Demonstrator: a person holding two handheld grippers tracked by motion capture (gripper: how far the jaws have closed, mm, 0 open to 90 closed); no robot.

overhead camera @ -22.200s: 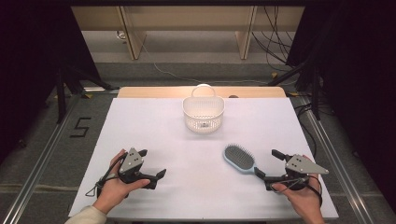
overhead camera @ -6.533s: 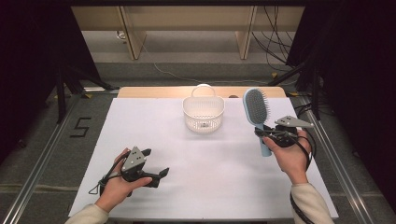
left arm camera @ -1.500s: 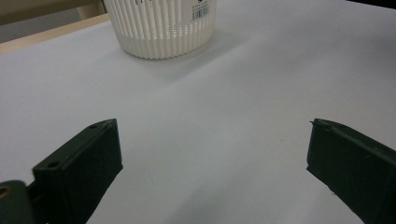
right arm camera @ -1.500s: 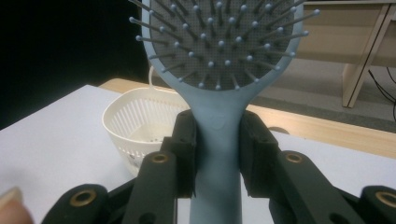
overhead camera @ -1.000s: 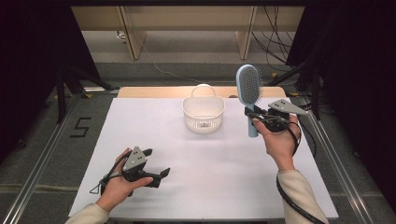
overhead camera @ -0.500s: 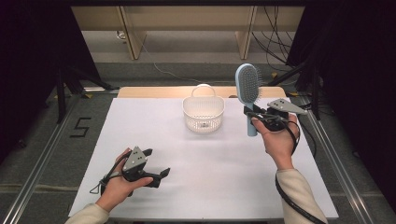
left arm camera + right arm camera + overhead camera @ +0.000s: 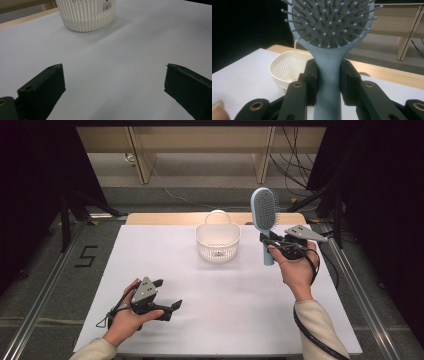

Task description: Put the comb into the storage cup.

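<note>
Between the clamped jaws of the right gripper the hairbrush stands upright, head above.

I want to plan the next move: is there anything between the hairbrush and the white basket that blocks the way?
Nothing visible does. The right gripper holds the hairbrush upright beside the white basket, with bare table between them.

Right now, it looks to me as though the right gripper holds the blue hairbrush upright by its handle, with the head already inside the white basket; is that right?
Not quite. The right gripper does hold the blue hairbrush upright by its handle, but the head is up in the air, to the right of the white basket, not inside it. The high view shows this.
</note>
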